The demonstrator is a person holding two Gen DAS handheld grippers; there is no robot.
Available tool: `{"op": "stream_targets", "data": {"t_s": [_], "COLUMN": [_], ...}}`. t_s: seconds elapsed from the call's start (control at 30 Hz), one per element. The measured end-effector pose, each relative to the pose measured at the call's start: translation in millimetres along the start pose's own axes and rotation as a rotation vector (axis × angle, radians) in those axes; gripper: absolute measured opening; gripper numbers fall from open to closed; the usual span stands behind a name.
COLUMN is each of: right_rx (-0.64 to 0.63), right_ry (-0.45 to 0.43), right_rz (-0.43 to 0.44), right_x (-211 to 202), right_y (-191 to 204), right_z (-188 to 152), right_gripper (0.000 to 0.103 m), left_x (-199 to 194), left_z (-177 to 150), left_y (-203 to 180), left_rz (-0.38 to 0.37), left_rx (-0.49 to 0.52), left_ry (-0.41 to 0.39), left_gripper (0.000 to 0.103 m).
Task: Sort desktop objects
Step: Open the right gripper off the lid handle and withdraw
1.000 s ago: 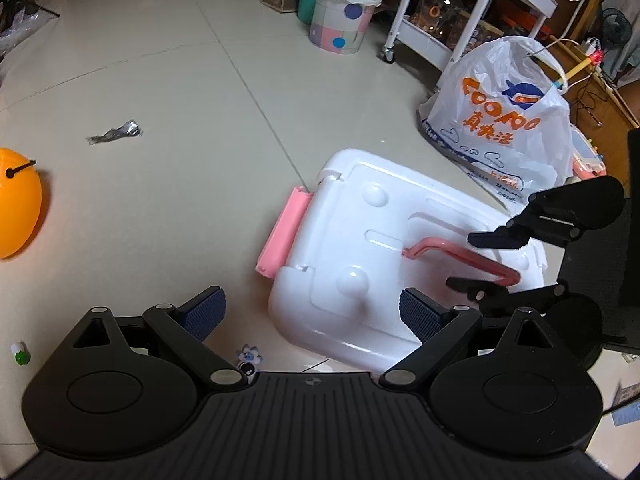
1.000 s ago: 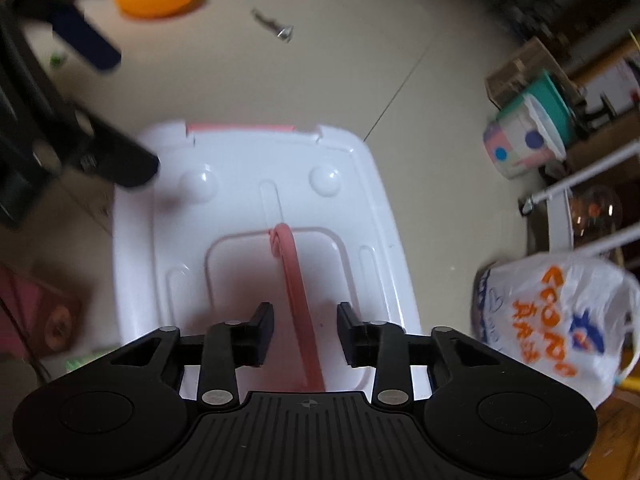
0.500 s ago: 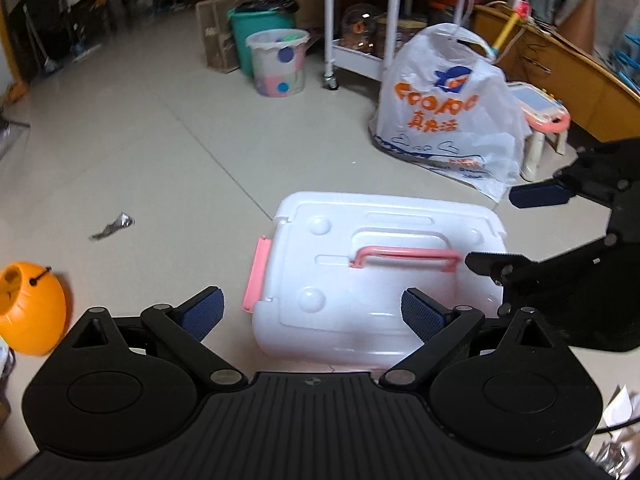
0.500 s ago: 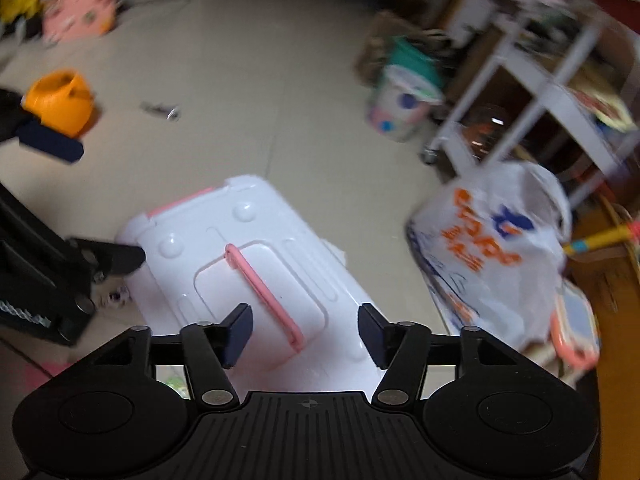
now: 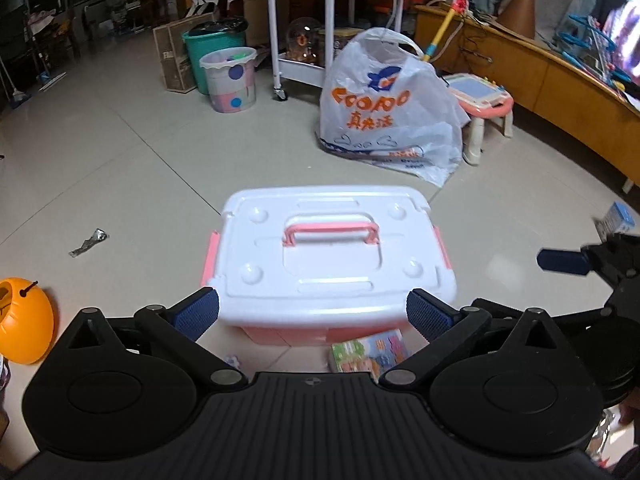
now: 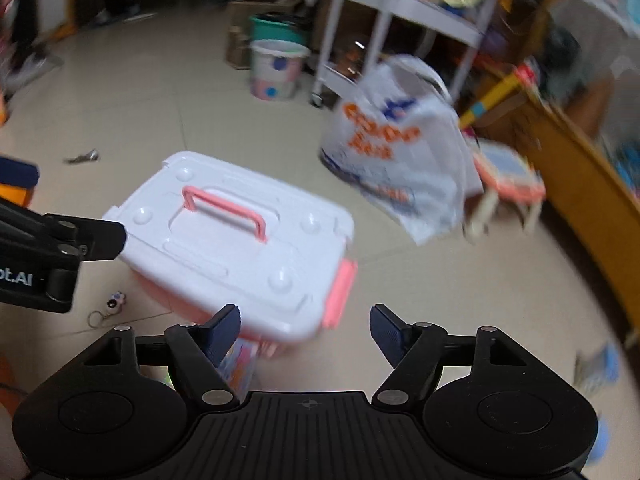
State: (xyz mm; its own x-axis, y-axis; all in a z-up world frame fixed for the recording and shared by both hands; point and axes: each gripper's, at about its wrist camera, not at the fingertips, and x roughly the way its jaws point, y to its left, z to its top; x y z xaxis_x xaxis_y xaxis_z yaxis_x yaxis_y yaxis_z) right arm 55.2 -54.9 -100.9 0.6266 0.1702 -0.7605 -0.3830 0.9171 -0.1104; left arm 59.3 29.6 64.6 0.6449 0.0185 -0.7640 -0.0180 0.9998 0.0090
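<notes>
Right tool (image 6: pixel 305 330) backed off storage box (image 5: pixel 332 256), gaping

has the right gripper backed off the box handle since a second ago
Yes. The right gripper, open, has pulled back off the pink handle of the storage box.

**Sharp on the left, smeared on the right**

The left wrist view is crisp and evenly lit, dim at upper left. Glare washes the white box lid (image 5: pixel 332 248), and a pale sheen lies on the floor (image 5: pixel 120 168). The right wrist view is motion-blurred, worst toward the right edge. Fisheye bending curves both frames' edges.
</notes>
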Motion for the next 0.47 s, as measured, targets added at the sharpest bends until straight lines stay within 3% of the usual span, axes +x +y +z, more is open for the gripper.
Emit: {"op": "stream_targets", "data": {"t_s": [0.27, 0.47], "right_rx": [0.088, 0.162], "right_ry": [0.037, 0.041], "right_rz": [-0.007, -0.027], "right_x": [-8.1, -8.6], "right_y": [3.2, 3.0], "right_z": [-41.7, -52.0], "right_gripper": [0.070, 0.073], "left_x": [-6.4, -21.1], "left_z": [-22.2, -37.6], "left_y": [-1.2, 1.6], "left_rz": [-0.013, 0.063], "left_rx": [-0.042, -0.054], "left_ry": [0.049, 0.033], "left_gripper": [0.103, 0.103]}}
